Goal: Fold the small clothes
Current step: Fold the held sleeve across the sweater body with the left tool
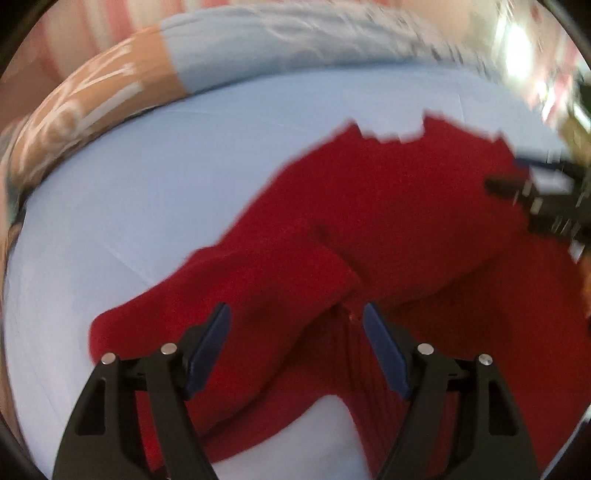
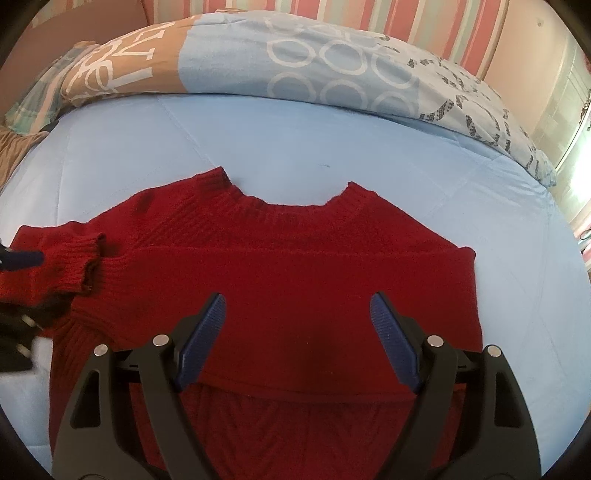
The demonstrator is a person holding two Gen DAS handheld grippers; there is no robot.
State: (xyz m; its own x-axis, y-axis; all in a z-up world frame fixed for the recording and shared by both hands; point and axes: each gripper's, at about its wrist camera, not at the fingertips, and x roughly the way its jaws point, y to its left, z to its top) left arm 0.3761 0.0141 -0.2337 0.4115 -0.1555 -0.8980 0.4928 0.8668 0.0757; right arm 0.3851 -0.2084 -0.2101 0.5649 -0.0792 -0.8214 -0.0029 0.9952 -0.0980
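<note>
Blue-sheeted bed (image 2: 332, 140), striped wall (image 2: 369, 18)

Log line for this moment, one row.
fold sweater | left gripper open above sleeve | right gripper open above sweater | bed sheet

The sweater (image 2: 280, 280) lies flat on the bed (image 2: 295, 140), under and ahead of the right gripper's fingers (image 2: 391, 332), its neckline on the far side. One sleeve (image 2: 332, 317) is folded across the body between those fingers. Left of them the other sleeve's cuff (image 2: 83, 264) rests on the body, touching the left gripper (image 2: 22, 258). Beyond the sweater, a duvet (image 2: 295, 62) lies along the bed's far edge.
</note>
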